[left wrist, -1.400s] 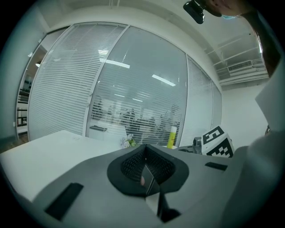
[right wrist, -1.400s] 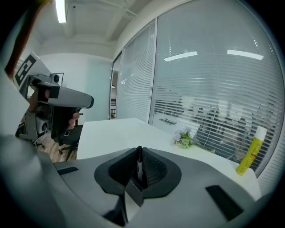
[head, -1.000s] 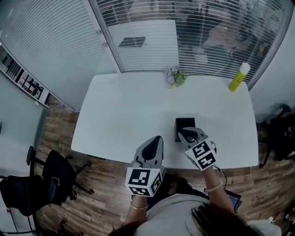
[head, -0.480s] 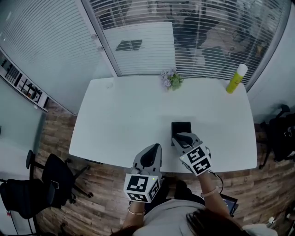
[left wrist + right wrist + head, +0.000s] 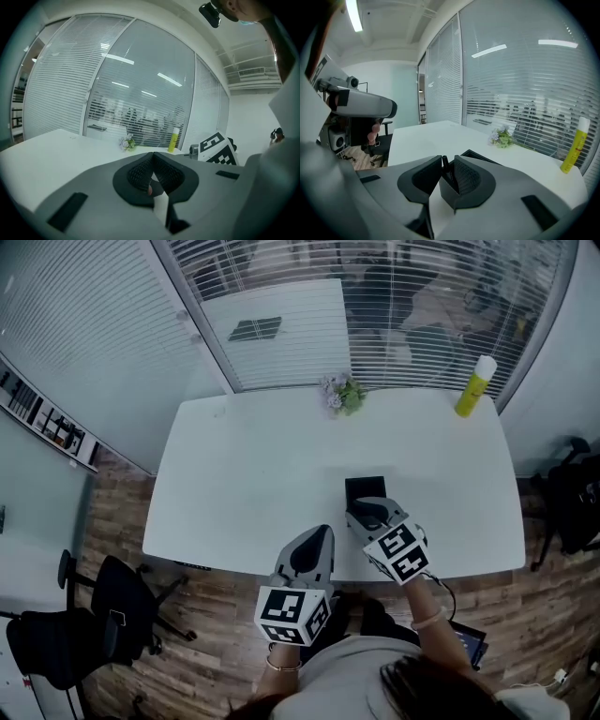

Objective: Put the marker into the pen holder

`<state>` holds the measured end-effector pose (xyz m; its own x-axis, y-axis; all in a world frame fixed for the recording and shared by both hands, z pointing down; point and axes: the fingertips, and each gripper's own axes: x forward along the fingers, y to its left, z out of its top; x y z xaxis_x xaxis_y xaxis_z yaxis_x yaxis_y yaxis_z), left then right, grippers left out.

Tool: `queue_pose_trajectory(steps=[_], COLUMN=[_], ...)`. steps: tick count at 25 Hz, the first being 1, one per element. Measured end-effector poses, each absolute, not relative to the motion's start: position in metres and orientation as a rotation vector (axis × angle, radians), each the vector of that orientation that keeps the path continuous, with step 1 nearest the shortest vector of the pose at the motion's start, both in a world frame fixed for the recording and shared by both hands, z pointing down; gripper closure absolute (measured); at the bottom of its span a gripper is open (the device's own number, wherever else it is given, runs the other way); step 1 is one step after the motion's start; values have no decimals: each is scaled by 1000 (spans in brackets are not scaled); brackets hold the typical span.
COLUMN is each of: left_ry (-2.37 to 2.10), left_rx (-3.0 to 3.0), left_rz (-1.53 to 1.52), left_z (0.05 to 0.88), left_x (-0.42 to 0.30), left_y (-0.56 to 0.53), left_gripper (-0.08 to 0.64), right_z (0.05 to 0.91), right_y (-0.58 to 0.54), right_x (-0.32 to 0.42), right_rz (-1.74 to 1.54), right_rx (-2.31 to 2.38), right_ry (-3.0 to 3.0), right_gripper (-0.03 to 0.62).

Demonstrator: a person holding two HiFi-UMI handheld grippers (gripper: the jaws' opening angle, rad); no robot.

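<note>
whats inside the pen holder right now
Only a dark opening shows in the pen holder, with nothing visible inside. Its near part is covered by the right gripper, whose jaws hold a thin dark marker just before the holder.

The right gripper, with the marker clamped in its jaws, backs slightly toward 6 o'clock and now overlaps only the near edge of the pen holder. In the head view the counter and the yellow bottle drift a little toward 10 o'clock.
</note>
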<state>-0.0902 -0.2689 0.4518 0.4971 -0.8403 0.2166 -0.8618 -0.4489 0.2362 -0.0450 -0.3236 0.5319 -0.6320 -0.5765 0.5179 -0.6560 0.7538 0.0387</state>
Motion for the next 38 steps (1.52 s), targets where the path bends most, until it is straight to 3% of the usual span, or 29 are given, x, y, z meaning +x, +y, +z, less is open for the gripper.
queue_pose_trajectory(steps=[13,23,38], left_ry=[-1441,-1484,-1538], left_rx=[2475,2499,2539], left_rz=[106,102,137], left_z=[445,433,421], left_x=[-83,-80,-55], left_y=[-264,-253,-224], left_gripper=[540,540,541], right_z=[497,461,435], right_y=[-311,-292,-251], right_x=[-45,-27,12], right_rz=[194,138,68], right_rx=[966,1019,1041], right_ry=[-2581,-2659,-2722], right_gripper=[477,554,563])
